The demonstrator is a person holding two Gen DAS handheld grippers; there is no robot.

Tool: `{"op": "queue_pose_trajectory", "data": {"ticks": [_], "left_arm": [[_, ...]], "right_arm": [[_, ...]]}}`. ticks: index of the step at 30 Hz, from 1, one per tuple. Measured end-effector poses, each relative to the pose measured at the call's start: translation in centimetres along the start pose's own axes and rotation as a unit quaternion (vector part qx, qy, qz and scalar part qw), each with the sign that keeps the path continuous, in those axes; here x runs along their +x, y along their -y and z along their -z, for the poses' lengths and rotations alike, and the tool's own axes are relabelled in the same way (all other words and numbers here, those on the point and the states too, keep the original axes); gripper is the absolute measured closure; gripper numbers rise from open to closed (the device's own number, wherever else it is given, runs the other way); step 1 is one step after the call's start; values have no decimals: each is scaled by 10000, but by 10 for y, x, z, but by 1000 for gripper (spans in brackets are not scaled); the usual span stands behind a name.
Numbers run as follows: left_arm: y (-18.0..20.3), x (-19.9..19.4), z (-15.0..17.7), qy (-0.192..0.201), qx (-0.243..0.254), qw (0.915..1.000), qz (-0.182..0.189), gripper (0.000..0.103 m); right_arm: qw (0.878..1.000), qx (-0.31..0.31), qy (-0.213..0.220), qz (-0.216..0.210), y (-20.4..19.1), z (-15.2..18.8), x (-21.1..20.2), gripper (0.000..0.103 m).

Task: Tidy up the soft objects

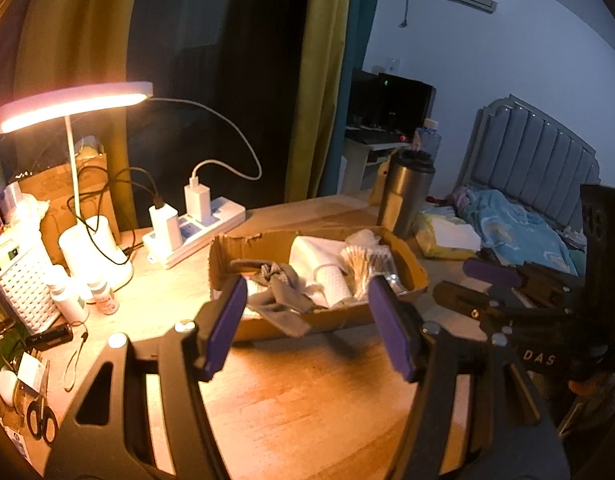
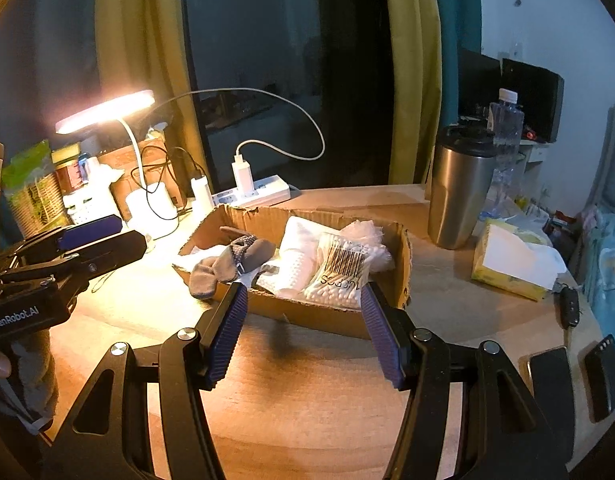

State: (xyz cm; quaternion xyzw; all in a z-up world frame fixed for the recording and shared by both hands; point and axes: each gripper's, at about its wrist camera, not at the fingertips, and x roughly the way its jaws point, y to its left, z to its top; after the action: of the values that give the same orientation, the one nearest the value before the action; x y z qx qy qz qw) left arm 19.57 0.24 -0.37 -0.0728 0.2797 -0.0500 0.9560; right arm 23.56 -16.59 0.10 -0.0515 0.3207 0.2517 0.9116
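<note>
A shallow cardboard box [image 1: 411, 268] [image 2: 399, 280] sits on the wooden desk. Inside lie a grey sock [image 1: 281, 292] [image 2: 223, 266] that hangs over the near edge, white cloth [image 1: 313, 254] [image 2: 301, 240], a white padded roll [image 1: 335, 284] [image 2: 291, 276] and a bag of cotton swabs [image 1: 365, 266] [image 2: 339, 276]. My left gripper [image 1: 309, 322] hovers open just in front of the box with nothing between its purple pads. My right gripper [image 2: 303, 328] is open too, empty, at the box's near side. Each gripper shows in the other's view, the right gripper [image 1: 503, 284] and the left gripper [image 2: 87, 236].
A lit desk lamp [image 1: 73, 106] [image 2: 105, 110], a power strip with chargers [image 1: 195, 226] [image 2: 251, 194], a white basket [image 1: 21, 284] and small bottles crowd the left. A steel tumbler [image 1: 405, 192] [image 2: 459, 192], a tissue box [image 2: 511, 266], a key fob and two phones [image 2: 575, 380] lie right. A bed [image 1: 523, 224] stands beyond.
</note>
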Motion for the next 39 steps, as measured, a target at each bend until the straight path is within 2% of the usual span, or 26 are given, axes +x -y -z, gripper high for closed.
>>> {"op": "queue_pose_trajectory", "data": {"ticks": [15, 36, 39], "left_arm": [[19, -55, 6, 386, 147, 9991, 124, 38], [42, -141, 10, 1092, 407, 9930, 213, 38], [44, -157, 10, 1198, 430, 9916, 210, 35]], "right_arm": [[9992, -141, 356, 102, -22, 8, -51, 41], [9923, -278, 1147, 371, -44, 16, -140, 41], [9906, -290, 1270, 416, -49, 19, -155, 41]]}}
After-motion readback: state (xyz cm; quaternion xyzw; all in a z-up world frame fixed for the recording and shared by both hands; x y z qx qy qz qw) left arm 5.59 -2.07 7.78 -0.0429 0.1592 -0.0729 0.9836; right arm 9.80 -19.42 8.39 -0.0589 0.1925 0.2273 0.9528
